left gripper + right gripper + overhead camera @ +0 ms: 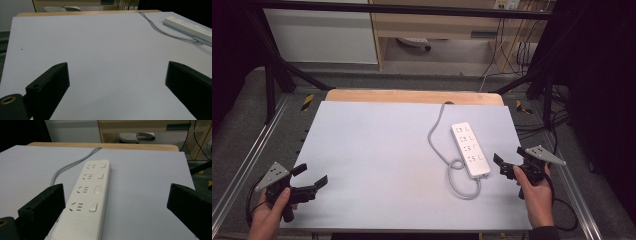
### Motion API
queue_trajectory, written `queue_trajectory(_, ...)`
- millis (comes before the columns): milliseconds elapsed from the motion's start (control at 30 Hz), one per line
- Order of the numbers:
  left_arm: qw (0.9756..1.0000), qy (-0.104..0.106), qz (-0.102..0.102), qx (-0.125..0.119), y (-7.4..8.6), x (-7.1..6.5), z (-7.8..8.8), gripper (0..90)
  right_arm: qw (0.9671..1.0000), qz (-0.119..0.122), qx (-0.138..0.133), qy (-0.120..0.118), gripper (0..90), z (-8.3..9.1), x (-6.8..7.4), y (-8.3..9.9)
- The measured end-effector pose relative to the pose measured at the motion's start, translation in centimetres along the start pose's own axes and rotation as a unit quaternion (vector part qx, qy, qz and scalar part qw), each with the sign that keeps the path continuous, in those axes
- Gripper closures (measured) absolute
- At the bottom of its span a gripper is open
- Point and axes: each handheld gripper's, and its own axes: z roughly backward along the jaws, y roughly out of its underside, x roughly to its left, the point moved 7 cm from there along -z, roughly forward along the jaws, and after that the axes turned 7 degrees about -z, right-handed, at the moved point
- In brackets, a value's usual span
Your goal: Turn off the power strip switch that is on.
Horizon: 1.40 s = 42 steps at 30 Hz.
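Note:
A white power strip (470, 149) with several sockets and switches lies on the right part of the pale mat (377, 145). Its grey cable (438, 131) runs to the table's far edge and loops near the strip's near end. My right gripper (510, 156) is open just right of that near end, nothing between its jaws. In the right gripper view the strip (87, 200) lies ahead, near the left jaw of the right gripper (116, 188). My left gripper (312, 176) is open and empty at the mat's near left corner. From the left gripper (116, 66), the strip (187, 26) is far right.
A wooden tabletop edge (412, 96) shows beyond the mat. Black frame bars (272, 85) and metal rails (247, 155) flank the table. Cables (532, 130) hang off the right side. Cabinets (322, 35) stand behind.

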Motion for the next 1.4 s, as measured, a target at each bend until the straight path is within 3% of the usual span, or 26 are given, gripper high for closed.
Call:
queue_trajectory(533,1.0,0.0,-0.002,0.002,0.0,0.0,0.0,5.3,0.9999,0.012,-0.001,-0.009,2.3,-1.3,0.8,-2.6)
queue_trajectory(1400,1.0,-0.001,-0.001,0.003,0.1,0.0,0.0,5.3,0.9995,0.022,0.016,-0.014,7.7,-4.3,1.6,-4.2)
